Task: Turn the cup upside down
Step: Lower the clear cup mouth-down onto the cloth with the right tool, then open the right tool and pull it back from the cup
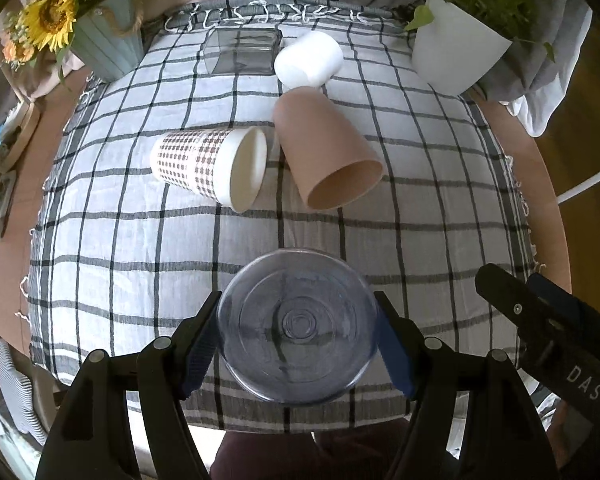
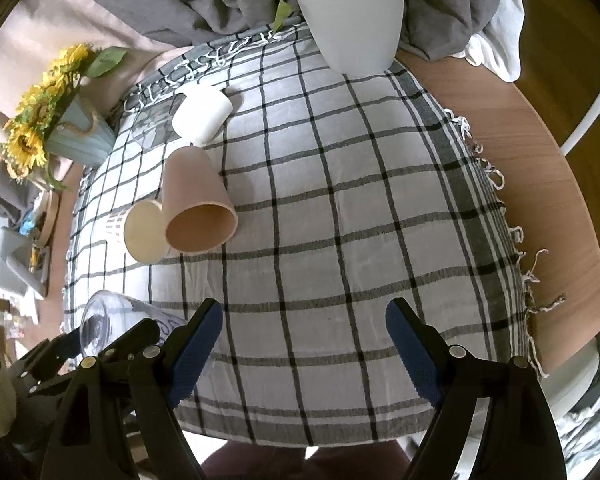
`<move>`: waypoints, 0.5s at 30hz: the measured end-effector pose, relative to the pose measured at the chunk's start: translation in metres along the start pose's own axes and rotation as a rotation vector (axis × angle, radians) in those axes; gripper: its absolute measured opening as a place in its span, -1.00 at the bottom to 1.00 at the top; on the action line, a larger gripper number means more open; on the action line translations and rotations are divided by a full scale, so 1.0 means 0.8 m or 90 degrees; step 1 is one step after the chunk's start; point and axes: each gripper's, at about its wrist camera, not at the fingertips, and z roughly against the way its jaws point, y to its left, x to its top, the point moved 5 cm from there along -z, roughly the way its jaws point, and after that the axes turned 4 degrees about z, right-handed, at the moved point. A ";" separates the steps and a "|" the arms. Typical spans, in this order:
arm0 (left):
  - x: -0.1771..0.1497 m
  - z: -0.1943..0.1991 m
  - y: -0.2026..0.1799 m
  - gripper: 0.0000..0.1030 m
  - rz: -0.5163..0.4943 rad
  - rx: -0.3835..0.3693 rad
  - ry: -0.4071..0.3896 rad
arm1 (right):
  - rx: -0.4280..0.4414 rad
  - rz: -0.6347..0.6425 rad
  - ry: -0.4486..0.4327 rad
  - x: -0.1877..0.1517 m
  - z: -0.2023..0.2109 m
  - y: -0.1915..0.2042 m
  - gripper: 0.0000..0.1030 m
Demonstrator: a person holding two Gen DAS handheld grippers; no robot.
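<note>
Left gripper point(image 1: 297, 340) is clamped on the clear cup point(image 1: 296, 326), pads on opposite sides of the wall, base facing the camera. That reads as cup on its side, axis along the fingers, held at the near edge of the cloth point(image 1: 140, 280); side grip makes sense since a wrist roll can then tip it mouth-down. From the right wrist view the same cup point(image 2: 100, 322) sits low left, lifted or just resting, can't tell which. Right gripper point(image 2: 304, 344) is spread wide, holding nothing, hovering over bare cloth point(image 2: 340, 200), probably parked clear of the flip. 4 other cups lie on their sides further back: checked cup point(image 1: 204, 164) and tan cup point(image 1: 324, 148) side by side, mouths toward the camera, both empty; white cup point(image 1: 308, 60) and a clear square one point(image 1: 242, 52) behind, contents not visible but they look empty. Held cup looks empty too. Sunflower pot point(image 1: 108, 40) and white plant pot point(image 1: 456, 44) at the far corners hold plants, well apart from the work.
</note>
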 end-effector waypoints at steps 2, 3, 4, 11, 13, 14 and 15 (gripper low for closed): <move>-0.001 0.000 0.001 0.38 0.004 -0.002 0.000 | -0.002 0.001 0.002 -0.001 0.000 0.000 0.63; -0.002 -0.001 0.001 0.39 0.004 -0.005 0.002 | -0.003 0.002 0.002 -0.002 0.001 0.000 0.63; -0.003 -0.001 0.001 0.46 0.003 -0.007 0.003 | -0.004 0.002 0.002 -0.003 0.001 0.001 0.63; -0.005 0.009 0.002 0.71 0.005 -0.018 -0.016 | -0.025 -0.012 -0.010 -0.009 0.013 -0.003 0.71; -0.006 0.017 0.001 0.72 0.003 -0.025 -0.024 | -0.035 -0.018 -0.020 -0.010 0.020 -0.005 0.72; -0.006 0.020 0.001 0.72 0.003 -0.027 -0.029 | -0.039 -0.020 -0.026 -0.010 0.024 -0.005 0.72; -0.006 0.029 0.001 0.72 0.001 -0.029 -0.041 | -0.044 -0.022 -0.036 -0.010 0.031 -0.005 0.72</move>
